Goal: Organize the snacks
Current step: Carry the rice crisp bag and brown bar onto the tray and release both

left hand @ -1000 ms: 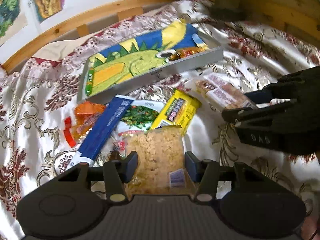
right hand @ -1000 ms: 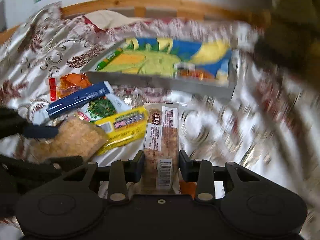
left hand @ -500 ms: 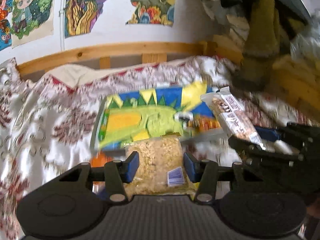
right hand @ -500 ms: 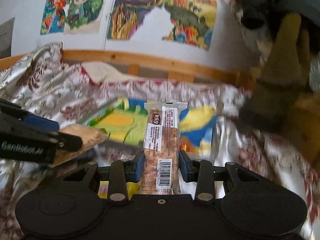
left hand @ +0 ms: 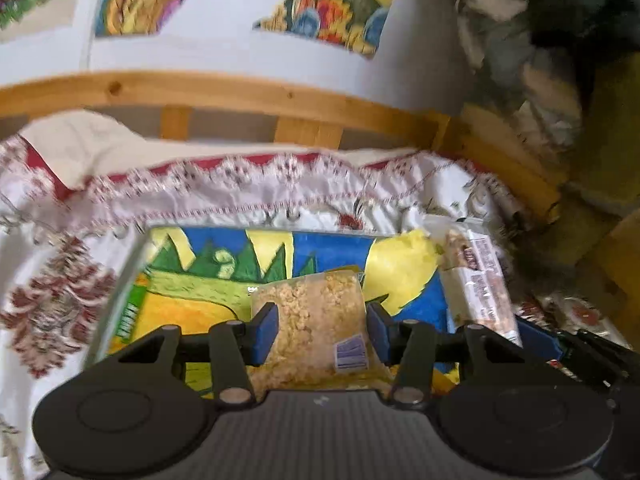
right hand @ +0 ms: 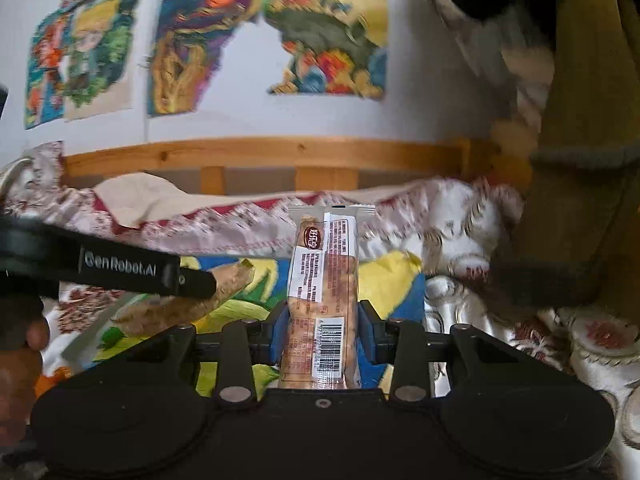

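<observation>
My left gripper is shut on a clear packet of pale rice crisp and holds it above the colourful dinosaur-print tray. My right gripper is shut on a long wrapped cereal bar with a barcode, held upright over the tray's right part. The bar also shows in the left wrist view at the right, over the tray edge. The left gripper and its packet show at the left in the right wrist view.
The tray lies on a white and red patterned bedspread. A wooden bed rail and a wall with posters stand behind. Yellow-brown clothing hangs at the right.
Both grippers have lifted their snacks off the bedspread and moved forward over the tray. The loose snack pile has dropped out of view.
</observation>
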Demonstrator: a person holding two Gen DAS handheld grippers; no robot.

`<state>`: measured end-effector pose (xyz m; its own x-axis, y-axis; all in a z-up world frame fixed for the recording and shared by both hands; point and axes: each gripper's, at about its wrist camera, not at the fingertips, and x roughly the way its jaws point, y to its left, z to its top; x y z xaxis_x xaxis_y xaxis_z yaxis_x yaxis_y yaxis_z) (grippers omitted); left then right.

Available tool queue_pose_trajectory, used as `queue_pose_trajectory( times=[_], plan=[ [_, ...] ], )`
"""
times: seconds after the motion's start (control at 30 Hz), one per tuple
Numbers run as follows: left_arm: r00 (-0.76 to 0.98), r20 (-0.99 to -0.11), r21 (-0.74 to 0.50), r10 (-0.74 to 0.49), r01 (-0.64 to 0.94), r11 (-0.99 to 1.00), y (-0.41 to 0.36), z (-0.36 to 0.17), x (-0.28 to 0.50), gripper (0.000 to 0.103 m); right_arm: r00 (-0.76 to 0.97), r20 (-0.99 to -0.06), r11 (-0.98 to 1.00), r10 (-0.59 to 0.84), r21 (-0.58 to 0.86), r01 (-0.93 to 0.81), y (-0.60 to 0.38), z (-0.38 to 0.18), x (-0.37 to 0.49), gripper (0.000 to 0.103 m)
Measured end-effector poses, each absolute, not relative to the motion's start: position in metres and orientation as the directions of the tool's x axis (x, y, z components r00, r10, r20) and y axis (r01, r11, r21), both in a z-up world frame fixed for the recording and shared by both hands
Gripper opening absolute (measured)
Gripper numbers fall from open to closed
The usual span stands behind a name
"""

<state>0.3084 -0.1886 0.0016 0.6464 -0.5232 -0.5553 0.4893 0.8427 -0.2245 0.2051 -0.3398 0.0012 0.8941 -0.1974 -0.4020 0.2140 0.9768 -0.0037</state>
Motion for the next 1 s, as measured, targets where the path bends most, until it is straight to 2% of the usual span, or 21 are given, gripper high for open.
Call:
queue_pose_trajectory(
  times=[0.27, 0.47, 0.5, 0.53, 0.57, 0.67, 0.73, 0.8, 0.9, 1.0],
  plan=[
    [0.618, -0.629, -0.183, -0.473, 0.474, 0.862, -0.209, -0.039, 0.324, 0.052, 0.827, -0.521, 0.944, -0.212, 0.110, 0.312, -0.374, -0.034, 0.234, 0.038],
    [0.612, -0.647, -0.141, -0.454, 0.489, 0.861, -0.217, -0.046, 0.321, 0.054, 0.801, -0.559, 0.946, -0.213, 0.089, 0.313, -0.374, -0.044, 0.241, 0.039],
    [0.615, -0.650, -0.133, -0.446, 0.486, 0.864, -0.217, -0.046, 0.320, 0.059, 0.800, -0.560, 0.946, -0.217, 0.083, 0.314, -0.373, -0.045, 0.241, 0.039],
    [0.616, -0.657, -0.131, -0.434, 0.474, 0.871, -0.217, -0.047, 0.320, 0.069, 0.798, -0.562, 0.946, -0.219, 0.077, 0.314, -0.372, -0.044, 0.241, 0.040],
    [0.614, -0.666, -0.136, -0.423, 0.458, 0.878, -0.215, -0.046, 0.320, 0.072, 0.794, -0.565, 0.946, -0.225, 0.070, 0.318, -0.371, -0.044, 0.241, 0.042],
    [0.611, -0.674, -0.194, -0.415, 0.396, 0.898, -0.200, -0.041, 0.319, 0.079, 0.797, -0.554, 0.943, -0.239, 0.061, 0.326, -0.368, -0.041, 0.234, 0.059],
    [0.623, -0.669, -0.220, -0.405, 0.355, 0.909, -0.187, -0.031, 0.315, 0.087, 0.815, -0.529, 0.949, -0.235, 0.057, 0.311, -0.364, -0.036, 0.223, 0.076],
    [0.639, -0.660, -0.230, -0.396, 0.329, 0.916, -0.175, -0.020, 0.307, 0.089, 0.823, -0.506, 0.949, -0.258, 0.026, 0.313, -0.356, -0.025, 0.212, 0.080],
    [0.682, -0.625, -0.239, -0.379, 0.296, 0.925, -0.155, 0.002, 0.289, 0.100, 0.851, -0.450, 0.953, -0.271, -0.004, 0.302, -0.346, -0.005, 0.188, 0.089],
    [0.722, -0.589, -0.226, -0.363, 0.283, 0.932, -0.137, 0.024, 0.264, 0.102, 0.885, -0.377, 0.957, -0.274, -0.016, 0.290, -0.334, 0.018, 0.159, 0.097]
  ],
)
